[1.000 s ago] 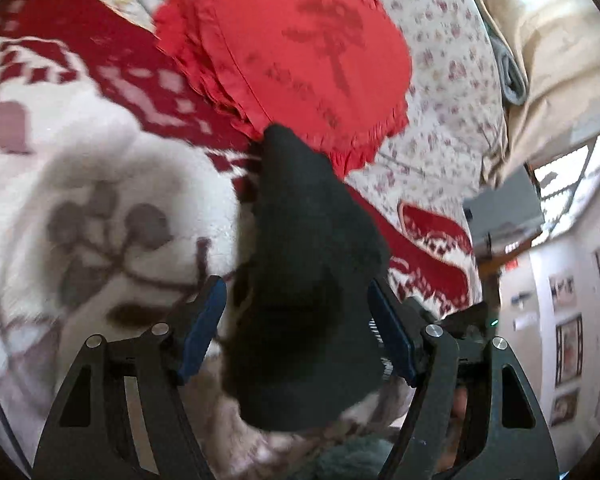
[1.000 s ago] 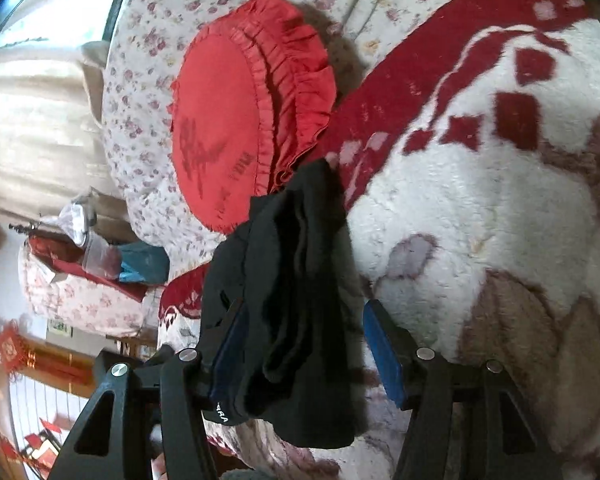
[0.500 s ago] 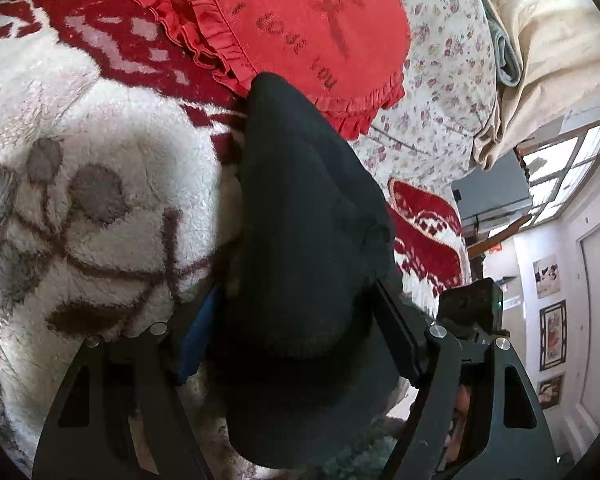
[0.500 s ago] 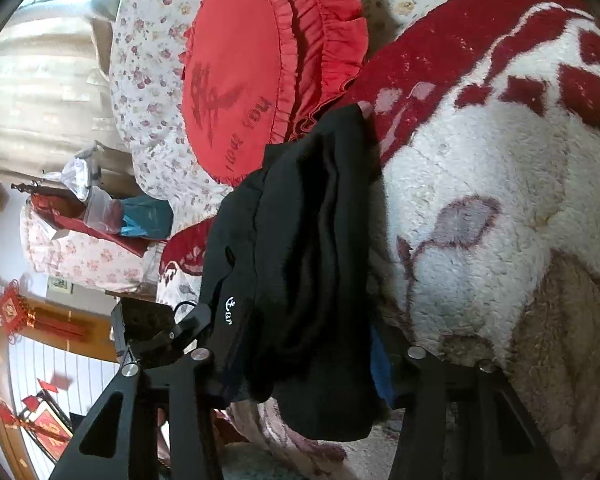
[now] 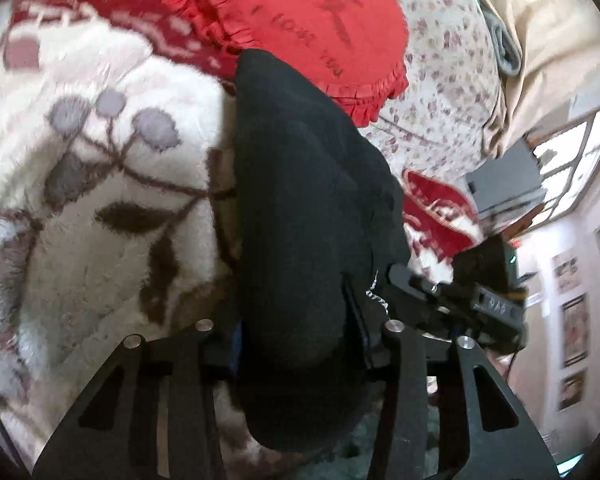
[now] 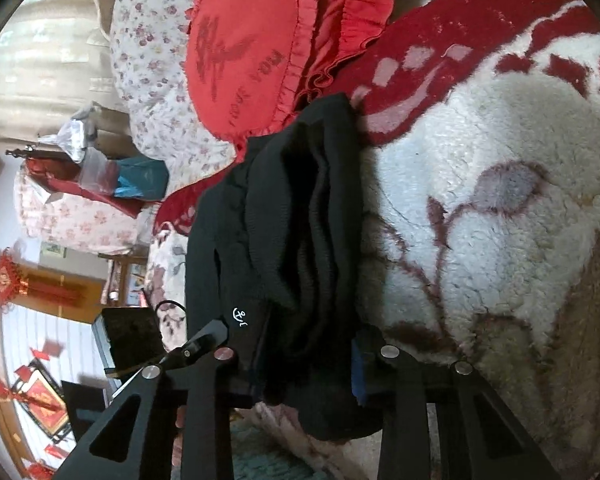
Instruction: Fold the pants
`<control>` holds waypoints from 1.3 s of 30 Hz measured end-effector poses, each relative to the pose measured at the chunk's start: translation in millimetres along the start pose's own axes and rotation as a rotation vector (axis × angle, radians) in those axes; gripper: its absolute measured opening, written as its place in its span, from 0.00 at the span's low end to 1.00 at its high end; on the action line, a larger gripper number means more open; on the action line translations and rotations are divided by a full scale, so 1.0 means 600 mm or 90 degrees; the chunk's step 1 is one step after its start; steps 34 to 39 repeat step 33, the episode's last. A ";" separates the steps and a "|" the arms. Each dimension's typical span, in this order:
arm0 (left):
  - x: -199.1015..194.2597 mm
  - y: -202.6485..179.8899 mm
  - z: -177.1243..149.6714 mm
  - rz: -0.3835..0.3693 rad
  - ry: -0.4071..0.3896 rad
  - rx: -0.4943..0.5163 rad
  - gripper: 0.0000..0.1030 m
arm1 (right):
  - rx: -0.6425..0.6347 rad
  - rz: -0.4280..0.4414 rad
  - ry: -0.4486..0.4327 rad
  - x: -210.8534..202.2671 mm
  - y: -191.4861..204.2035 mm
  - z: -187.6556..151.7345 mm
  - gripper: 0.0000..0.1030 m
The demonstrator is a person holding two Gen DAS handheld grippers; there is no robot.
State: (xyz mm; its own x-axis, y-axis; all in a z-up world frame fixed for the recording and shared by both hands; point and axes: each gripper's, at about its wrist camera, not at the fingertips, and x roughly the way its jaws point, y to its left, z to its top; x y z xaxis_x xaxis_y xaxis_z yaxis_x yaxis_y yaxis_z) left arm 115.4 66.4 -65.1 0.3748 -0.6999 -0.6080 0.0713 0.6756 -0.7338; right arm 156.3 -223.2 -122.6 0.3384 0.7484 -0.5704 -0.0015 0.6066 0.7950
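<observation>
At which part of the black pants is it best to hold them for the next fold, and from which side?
Judging from this pose, grip the black pants at the thick near end, coming from the bed's edge, where the left gripper and right gripper already clamp them. The bundle runs lengthwise toward the red cushion, so this end gives control.

Both grippers [image 5: 300,344] [image 6: 304,356] now clamped on pants [image 5: 308,208]

We see black pants [image 5: 308,216] with a small white mark [image 6: 240,317]. Our fingers [image 6: 358,368] carry blue pads on black frames. The fleece blanket [image 5: 80,184] is cream with brown-and-grey sprigs and a dark red border. The frilled cushion [image 6: 244,48] is red; the quilt [image 5: 448,80] is cream with small pink flowers.
</observation>
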 end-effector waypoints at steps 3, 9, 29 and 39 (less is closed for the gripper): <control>0.002 -0.003 -0.002 -0.010 -0.004 0.022 0.44 | 0.003 0.001 -0.003 -0.001 -0.002 -0.002 0.31; 0.003 -0.002 -0.002 -0.018 -0.008 0.030 0.45 | 0.005 -0.002 -0.004 -0.002 -0.006 -0.002 0.32; 0.046 -0.075 -0.007 0.047 0.048 0.170 0.99 | -0.080 -0.090 0.008 0.019 0.039 -0.005 0.45; 0.045 -0.079 -0.008 0.050 0.046 0.174 0.99 | -0.115 -0.094 0.012 0.029 0.057 -0.006 0.63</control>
